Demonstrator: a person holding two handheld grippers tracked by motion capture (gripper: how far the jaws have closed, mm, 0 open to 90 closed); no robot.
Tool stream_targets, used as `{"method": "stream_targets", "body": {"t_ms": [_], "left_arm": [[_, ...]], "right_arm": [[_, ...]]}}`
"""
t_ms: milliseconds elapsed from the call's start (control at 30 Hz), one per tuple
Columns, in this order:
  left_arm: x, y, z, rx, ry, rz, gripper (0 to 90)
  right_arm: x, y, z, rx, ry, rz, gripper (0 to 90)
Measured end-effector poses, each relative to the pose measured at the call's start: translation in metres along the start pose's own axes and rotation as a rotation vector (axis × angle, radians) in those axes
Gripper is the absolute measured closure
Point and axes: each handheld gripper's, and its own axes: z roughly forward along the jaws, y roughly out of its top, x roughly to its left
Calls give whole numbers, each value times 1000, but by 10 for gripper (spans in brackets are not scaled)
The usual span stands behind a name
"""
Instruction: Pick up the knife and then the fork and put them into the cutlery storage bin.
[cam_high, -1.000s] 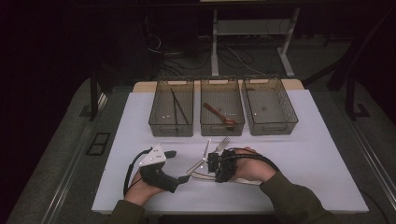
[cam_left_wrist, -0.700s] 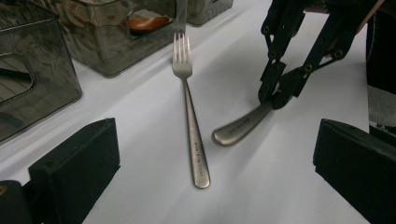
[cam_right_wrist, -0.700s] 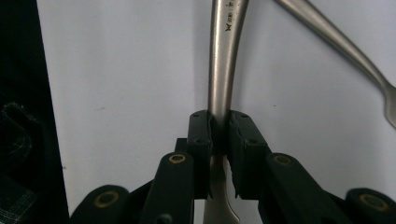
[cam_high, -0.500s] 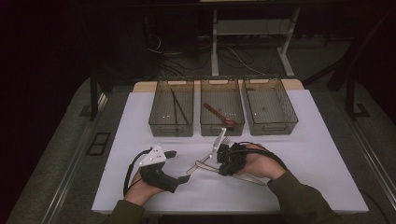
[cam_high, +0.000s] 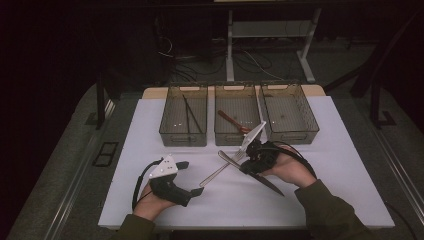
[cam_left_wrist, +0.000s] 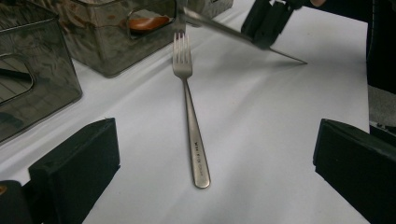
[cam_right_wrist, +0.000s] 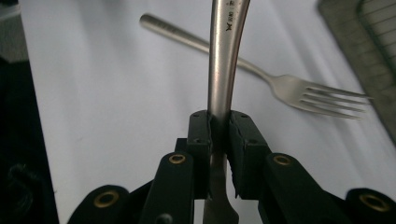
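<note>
My right gripper (cam_high: 251, 162) is shut on a table knife (cam_high: 272, 186), held a little above the white table. In the right gripper view the pads (cam_right_wrist: 201, 135) clamp the knife (cam_right_wrist: 225, 56) near where handle meets blade, handle pointing away. A steel fork (cam_high: 220, 171) lies flat on the table just left of that gripper, also visible under the knife (cam_right_wrist: 299, 91). My left gripper (cam_high: 190, 177) rests on the table at the front left, open with nothing between its jaws. In the left gripper view the fork (cam_left_wrist: 190, 112) lies ahead between the jaws (cam_left_wrist: 217, 142), tines pointing away, with the knife (cam_left_wrist: 219, 29) beyond.
Three clear grey bins stand in a row at the back of the table (cam_high: 330, 195). The left bin (cam_high: 175, 132) holds dark chopsticks (cam_high: 190, 112), the middle bin (cam_high: 225, 135) a wooden spoon (cam_high: 232, 121), and the right bin (cam_high: 295, 132) shows nothing inside. Dark floor surrounds the table.
My right gripper has risen and moved right and toward the bins, carrying the knife off the table. The fork and my left gripper have stayed put.
</note>
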Motion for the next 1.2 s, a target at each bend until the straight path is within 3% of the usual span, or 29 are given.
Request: {"method": "stream_targets", "body": {"t_ms": [567,967,1200], "left_arm": [[2,-1,0,-1,-3,-5,0],[2,-1,-1,-3,1,-4,0],[2,-1,-1,-4,2,-4,0]], "right_arm": [[-31,-24,-30,-202,-13,195,784],[-47,-43,-54,-343,-41,278,784],[-58,-51,-76,-433,-101,318,784]]}}
